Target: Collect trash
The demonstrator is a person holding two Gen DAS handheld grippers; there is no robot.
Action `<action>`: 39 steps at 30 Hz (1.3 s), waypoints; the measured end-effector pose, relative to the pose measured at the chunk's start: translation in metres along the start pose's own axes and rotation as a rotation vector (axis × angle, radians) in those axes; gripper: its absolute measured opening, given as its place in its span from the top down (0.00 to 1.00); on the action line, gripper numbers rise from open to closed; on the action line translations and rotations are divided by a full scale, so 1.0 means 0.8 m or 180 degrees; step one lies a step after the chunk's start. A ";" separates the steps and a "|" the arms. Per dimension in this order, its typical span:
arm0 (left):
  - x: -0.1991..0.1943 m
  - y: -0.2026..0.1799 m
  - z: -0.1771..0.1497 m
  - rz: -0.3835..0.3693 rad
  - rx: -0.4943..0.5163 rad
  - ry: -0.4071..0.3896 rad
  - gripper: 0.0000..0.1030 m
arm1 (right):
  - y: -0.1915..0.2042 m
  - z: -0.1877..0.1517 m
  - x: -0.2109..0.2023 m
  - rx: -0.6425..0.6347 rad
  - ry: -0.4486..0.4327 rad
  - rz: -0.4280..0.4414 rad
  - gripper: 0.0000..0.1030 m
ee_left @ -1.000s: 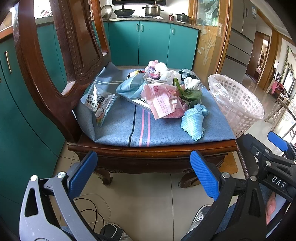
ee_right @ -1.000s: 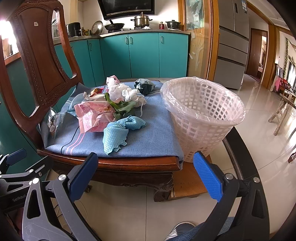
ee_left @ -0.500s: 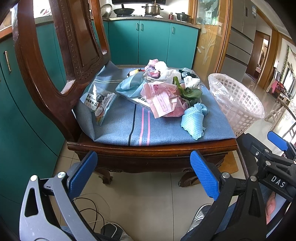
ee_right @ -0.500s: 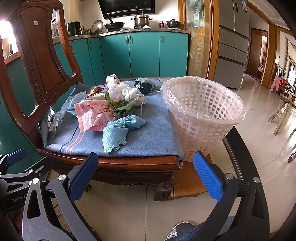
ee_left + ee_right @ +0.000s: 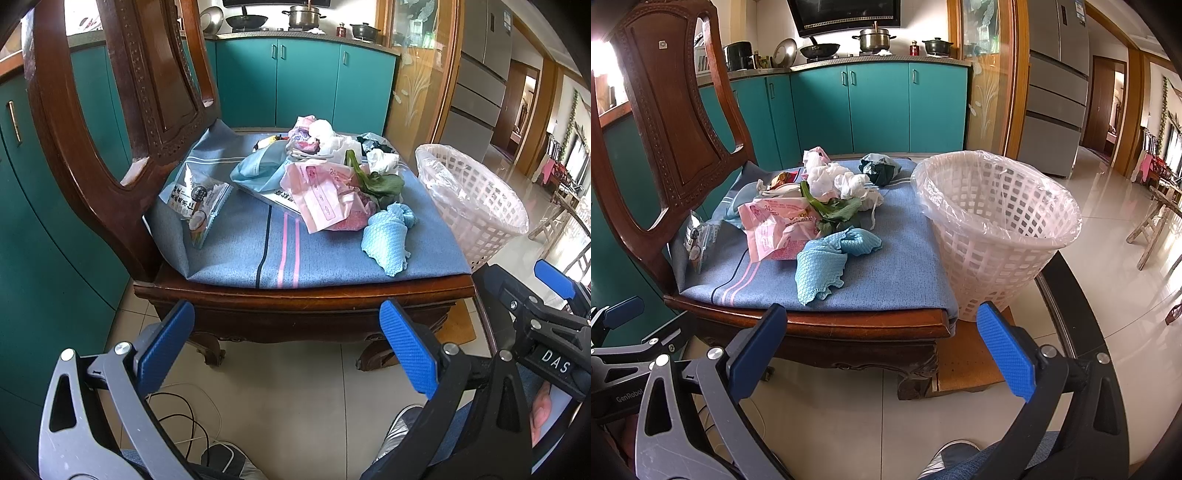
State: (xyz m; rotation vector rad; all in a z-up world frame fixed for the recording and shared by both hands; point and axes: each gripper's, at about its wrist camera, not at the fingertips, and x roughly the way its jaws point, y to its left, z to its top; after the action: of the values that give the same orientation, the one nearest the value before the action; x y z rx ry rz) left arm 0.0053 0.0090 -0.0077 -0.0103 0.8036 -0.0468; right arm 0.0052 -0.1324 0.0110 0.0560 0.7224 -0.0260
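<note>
Chair cushion (image 5: 886, 273) holds trash (image 5: 820, 221) beyond both spread claws (image 5: 881, 343).

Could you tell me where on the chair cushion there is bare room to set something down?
The front strip of the cushion is free, between the snack packet on the left and the blue cloth on the right. In the right wrist view, another bare band runs between the cloth and the basket. The middle and back are crowded with wrappers, tissues and a green leaf.

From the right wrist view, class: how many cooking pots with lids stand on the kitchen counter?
2. A steel pot sits mid-counter beside the wok; a dark pot stands further right, near the glass panel. The chair back may hide others.
</note>
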 end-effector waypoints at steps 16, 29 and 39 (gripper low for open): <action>0.002 -0.001 0.001 0.0023 0.0004 0.0030 0.03 | 0.000 -0.001 0.000 -0.0002 0.0007 0.0004 0.02; 0.004 -0.002 0.002 -0.0011 0.0020 0.0056 0.03 | 0.002 -0.003 0.003 -0.0004 0.0050 0.0040 0.02; -0.004 0.016 0.006 0.0118 -0.0112 -0.0091 0.03 | 0.030 0.019 0.050 -0.0218 0.0320 0.0342 0.02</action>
State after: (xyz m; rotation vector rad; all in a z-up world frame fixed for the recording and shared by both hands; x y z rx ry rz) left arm 0.0069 0.0222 -0.0020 -0.0292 0.7759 0.0026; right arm 0.0465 -0.1099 -0.0030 0.0306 0.8192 0.1048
